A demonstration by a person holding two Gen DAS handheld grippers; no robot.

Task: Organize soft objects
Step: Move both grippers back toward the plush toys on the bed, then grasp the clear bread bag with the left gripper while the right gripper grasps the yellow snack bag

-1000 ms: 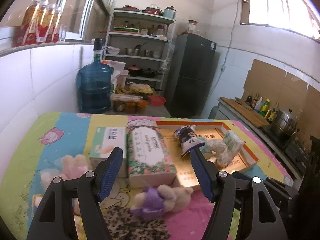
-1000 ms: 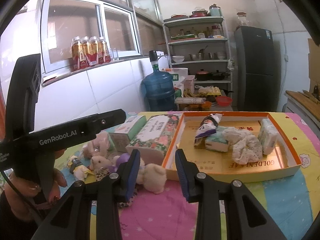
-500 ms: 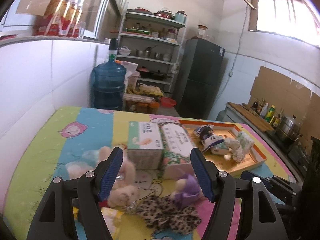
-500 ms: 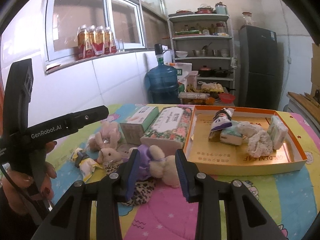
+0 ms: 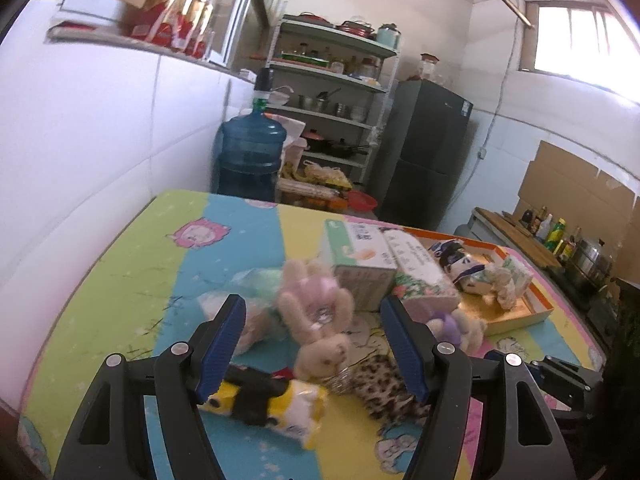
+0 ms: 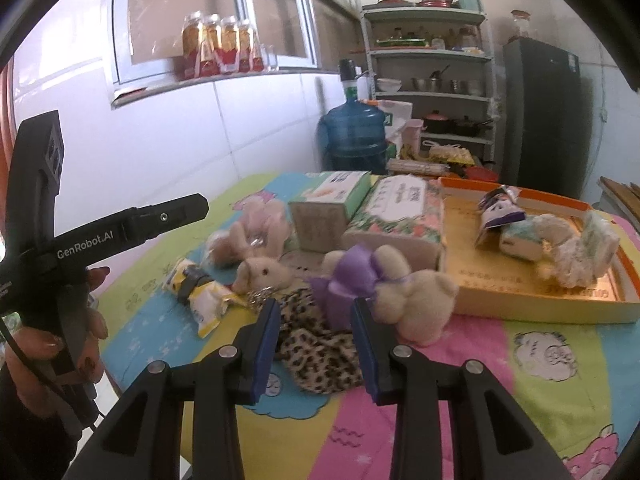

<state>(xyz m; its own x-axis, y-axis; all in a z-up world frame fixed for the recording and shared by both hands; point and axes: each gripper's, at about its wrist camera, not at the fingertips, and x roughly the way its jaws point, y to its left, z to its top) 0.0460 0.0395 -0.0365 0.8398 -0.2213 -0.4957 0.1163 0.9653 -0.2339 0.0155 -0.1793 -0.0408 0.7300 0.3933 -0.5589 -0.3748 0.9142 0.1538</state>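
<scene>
The left gripper (image 5: 312, 348) fills the lower part of the left wrist view, its jaws spread wide and holding nothing. Between them, in the centre of the frame, lies a beige plush rabbit (image 5: 324, 354), and just above it a pink plush rabbit (image 5: 316, 300). At the lower centre lies a yellow packet with a black band (image 5: 268, 400), and to the right of it a leopard-print cloth (image 5: 388, 388).

In the right wrist view the right gripper (image 6: 316, 336) is at the lower centre, with the jaws moderately apart and empty. The leopard-print cloth (image 6: 316, 344) lies between its tips. Just above, in the middle of the frame, a cream bear with a purple bow (image 6: 400, 288) lies on the colourful tablecloth (image 6: 552, 396).

Behind the toys, in the upper centre, stand a green tissue box (image 6: 332, 204) and a floral tissue pack (image 6: 400, 216), side by side. At the right of the frame the orange tray (image 6: 552, 308) holds small tissue packs and a white frilly cloth (image 6: 572, 256)
</scene>
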